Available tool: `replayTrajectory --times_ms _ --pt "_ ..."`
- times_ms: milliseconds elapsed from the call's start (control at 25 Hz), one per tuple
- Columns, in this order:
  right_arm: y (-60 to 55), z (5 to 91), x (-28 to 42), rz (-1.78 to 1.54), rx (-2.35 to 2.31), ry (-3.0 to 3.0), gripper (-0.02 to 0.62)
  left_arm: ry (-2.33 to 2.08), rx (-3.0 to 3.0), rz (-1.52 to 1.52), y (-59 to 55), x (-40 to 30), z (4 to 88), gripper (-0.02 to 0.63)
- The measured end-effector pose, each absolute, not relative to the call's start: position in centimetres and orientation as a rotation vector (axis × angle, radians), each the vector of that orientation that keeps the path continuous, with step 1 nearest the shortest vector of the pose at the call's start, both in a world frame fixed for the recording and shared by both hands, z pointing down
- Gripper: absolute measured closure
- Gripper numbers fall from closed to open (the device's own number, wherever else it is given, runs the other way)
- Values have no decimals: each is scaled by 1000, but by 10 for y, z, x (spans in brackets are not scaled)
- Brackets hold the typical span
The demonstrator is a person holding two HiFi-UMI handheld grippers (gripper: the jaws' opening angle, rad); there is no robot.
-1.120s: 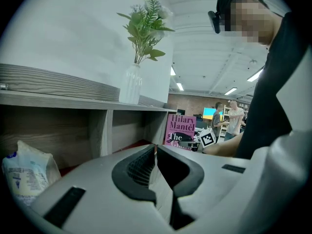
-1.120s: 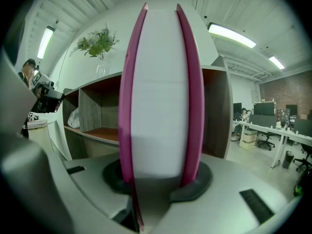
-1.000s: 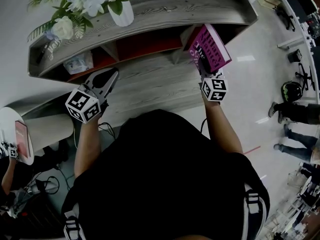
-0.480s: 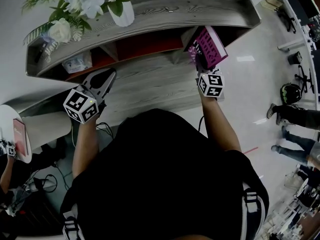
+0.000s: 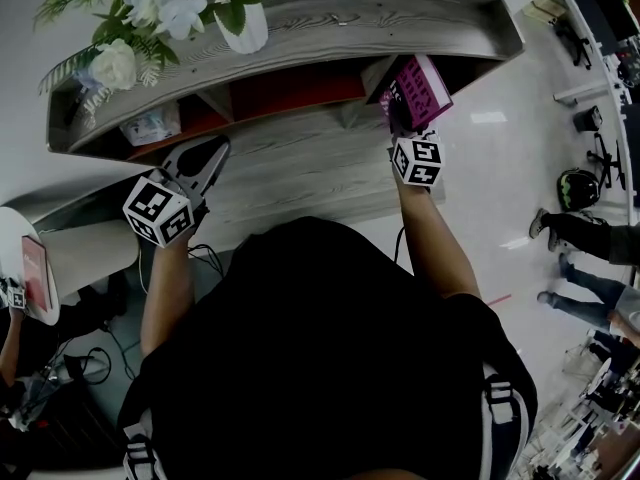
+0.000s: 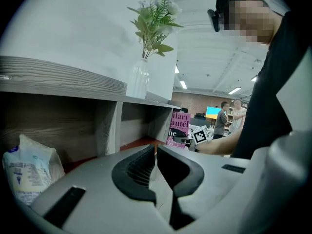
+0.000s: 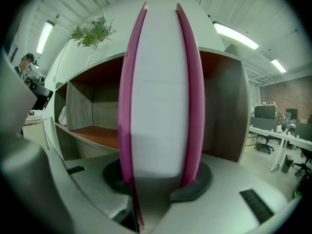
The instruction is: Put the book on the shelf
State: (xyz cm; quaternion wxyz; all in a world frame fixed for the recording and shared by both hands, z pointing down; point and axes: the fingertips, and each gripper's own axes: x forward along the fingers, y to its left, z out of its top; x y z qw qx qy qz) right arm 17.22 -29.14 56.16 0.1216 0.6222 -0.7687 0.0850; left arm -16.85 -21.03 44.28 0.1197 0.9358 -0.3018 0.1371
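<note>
Right gripper (image 5: 402,128) has carried the book (image 5: 420,90) slightly up-frame, to the mouth of the shelf's (image 5: 350,13) right-end bay. Its jaws pinch the book's lower edge. Book stands upright, bay straight ahead of it. Left gripper (image 5: 205,163) sits at frame left, jaws together, empty, well apart from that bay.

The head view looked steeply down from above the person onto the shelf (image 5: 380,13), the left gripper (image 5: 215,150) and the right gripper (image 5: 399,125). The left gripper view sat low, facing along its own jaws into the shelf's compartments. The right gripper view looked from close behind the pink book (image 7: 158,96) toward the shelf's right end. All 3 views shared the shelf and the pink book.
</note>
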Motion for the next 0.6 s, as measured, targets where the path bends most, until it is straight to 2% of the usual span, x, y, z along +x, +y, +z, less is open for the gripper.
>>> replayTrajectory --times_ms 600 --pt "-310 563 168 237 1850 -2236 444 -917 2706 410 -219 -176 450 574"
